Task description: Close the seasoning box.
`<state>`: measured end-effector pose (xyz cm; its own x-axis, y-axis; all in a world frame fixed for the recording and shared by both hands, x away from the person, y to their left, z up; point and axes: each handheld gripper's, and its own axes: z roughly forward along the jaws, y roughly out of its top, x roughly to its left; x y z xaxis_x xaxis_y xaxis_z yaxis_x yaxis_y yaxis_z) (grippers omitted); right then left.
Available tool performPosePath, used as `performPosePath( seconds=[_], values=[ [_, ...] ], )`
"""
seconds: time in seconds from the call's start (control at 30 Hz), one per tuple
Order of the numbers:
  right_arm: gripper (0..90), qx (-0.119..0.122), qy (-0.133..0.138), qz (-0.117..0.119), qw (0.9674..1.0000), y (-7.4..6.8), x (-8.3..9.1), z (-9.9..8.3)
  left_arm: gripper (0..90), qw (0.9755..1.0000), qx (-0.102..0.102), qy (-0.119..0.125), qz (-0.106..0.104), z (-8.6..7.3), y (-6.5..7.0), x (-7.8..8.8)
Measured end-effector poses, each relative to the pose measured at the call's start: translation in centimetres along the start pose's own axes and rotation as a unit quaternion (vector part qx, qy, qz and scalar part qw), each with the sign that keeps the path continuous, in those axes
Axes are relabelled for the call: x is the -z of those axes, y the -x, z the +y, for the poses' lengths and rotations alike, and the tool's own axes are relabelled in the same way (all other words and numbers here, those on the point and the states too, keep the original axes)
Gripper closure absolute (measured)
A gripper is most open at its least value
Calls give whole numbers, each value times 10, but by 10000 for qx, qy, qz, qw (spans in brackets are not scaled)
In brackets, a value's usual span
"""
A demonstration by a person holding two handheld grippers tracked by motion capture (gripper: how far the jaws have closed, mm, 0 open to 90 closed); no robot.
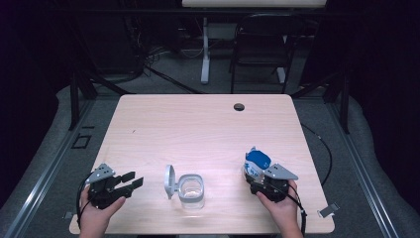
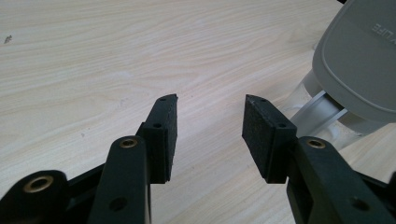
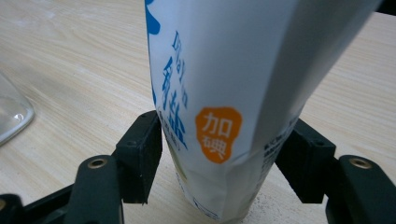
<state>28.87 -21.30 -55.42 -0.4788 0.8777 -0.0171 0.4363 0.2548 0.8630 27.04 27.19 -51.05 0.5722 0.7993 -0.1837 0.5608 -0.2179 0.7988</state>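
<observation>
A white and blue salt bag [image 1: 257, 163] [image 3: 224, 70] with an orange label stands upright on the wooden table [image 1: 198, 129] at the front right. My right gripper [image 1: 253, 177] [image 3: 224, 135] has its two pads against the bag's lower part, which looks pinched between them. A clear square container [image 1: 191, 191] [image 3: 11, 116] stands at the front middle with its grey hinged lid [image 1: 169, 181] [image 2: 359, 56] raised on its left side. My left gripper [image 1: 131, 181] [image 2: 212, 100] rests at the front left, open, nothing between its pads, pointing toward the lid.
A dark cable hole [image 1: 239, 106] sits near the table's far edge. Beyond the table stand a black chair [image 1: 262, 44] and a white table leg [image 1: 205, 49]. A small grey clip [image 1: 328, 210] lies at the table's front right corner.
</observation>
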Motion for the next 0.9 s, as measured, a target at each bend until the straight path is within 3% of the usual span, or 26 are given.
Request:
performPosePath(
  seconds=[0.47,0.9],
  values=[
    [365,29,-190,-2,9998,2,-7,-8,557,9999,95,-1,62,-3,-7,4],
    [365,54,-126,-77,9999,0,-12,-12,559,9999,132,5,109,-5,-11,8]
  ],
)
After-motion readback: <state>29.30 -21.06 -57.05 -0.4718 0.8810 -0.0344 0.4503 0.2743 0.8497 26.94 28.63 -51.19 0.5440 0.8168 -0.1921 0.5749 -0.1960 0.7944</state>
